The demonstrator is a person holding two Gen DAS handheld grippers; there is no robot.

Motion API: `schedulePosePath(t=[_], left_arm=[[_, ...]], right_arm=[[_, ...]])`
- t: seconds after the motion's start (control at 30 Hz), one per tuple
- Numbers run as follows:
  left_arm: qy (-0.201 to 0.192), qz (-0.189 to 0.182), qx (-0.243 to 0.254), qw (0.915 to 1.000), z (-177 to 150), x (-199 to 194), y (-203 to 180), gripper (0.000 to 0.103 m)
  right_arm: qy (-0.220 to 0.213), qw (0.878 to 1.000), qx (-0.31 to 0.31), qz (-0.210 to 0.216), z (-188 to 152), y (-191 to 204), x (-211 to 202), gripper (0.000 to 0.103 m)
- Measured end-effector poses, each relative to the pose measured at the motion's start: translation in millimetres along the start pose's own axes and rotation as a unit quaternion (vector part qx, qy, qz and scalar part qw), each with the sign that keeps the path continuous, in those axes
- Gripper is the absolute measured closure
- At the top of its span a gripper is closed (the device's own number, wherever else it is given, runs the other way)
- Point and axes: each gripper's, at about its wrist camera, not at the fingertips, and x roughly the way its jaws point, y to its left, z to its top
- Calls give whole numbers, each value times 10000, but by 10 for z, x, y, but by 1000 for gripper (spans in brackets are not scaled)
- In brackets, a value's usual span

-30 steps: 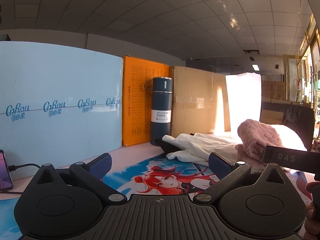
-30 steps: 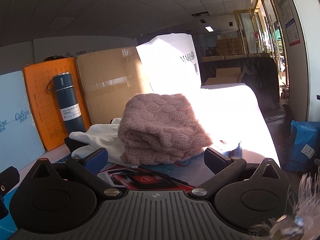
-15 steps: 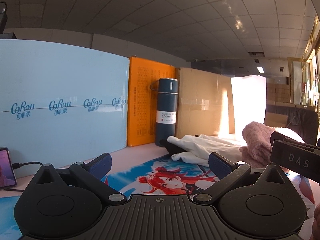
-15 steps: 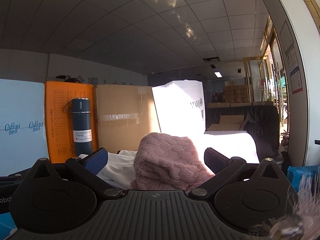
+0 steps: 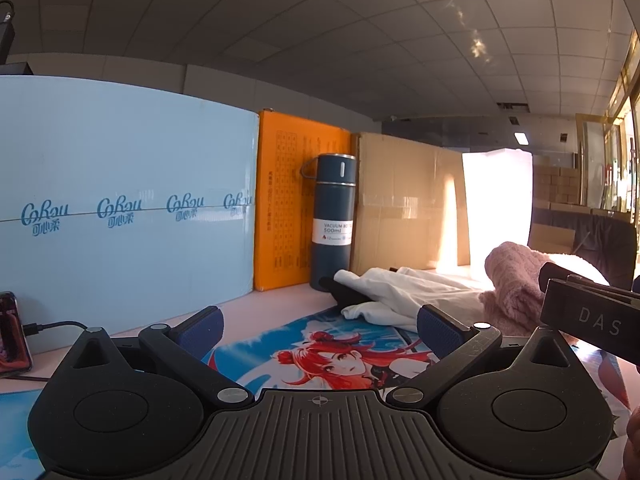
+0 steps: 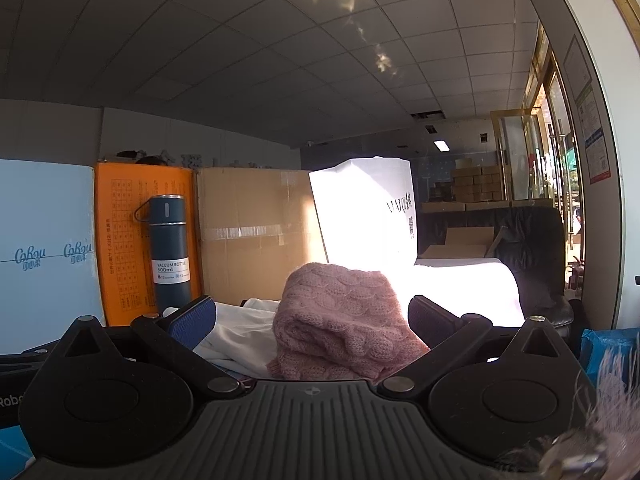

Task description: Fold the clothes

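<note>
A folded pink knit sweater (image 6: pixel 340 324) lies on the table straight ahead of my right gripper (image 6: pixel 310 318), which is open and empty, its jaws standing on either side of the sweater in the view. The sweater also shows at the right of the left wrist view (image 5: pixel 512 280). A crumpled white garment (image 5: pixel 404 296) lies left of the sweater; it shows in the right wrist view (image 6: pixel 236 332) too. My left gripper (image 5: pixel 318 326) is open and empty above an anime-print mat (image 5: pixel 332 356). The right gripper's body (image 5: pixel 588 320) enters that view from the right.
A dark blue vacuum bottle (image 5: pixel 333 220) stands at the back against an orange box (image 5: pixel 284 208). A light blue box (image 5: pixel 120 216), a cardboard box (image 5: pixel 408 204) and a white bag (image 6: pixel 368 212) line the back. A phone on a cable (image 5: pixel 12 332) stands at left.
Both grippers have tilted upward, so more ceiling shows. The right gripper has drawn back a little from the pink sweater. Both stay open.
</note>
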Motion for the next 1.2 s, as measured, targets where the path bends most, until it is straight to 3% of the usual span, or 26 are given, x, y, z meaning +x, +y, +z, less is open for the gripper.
schedulePosePath(t=[1.2], left_arm=[[6,-5,33,10000,-5,5,-8,0]], right_arm=[[16,10000,16,13,7,0,9,0]])
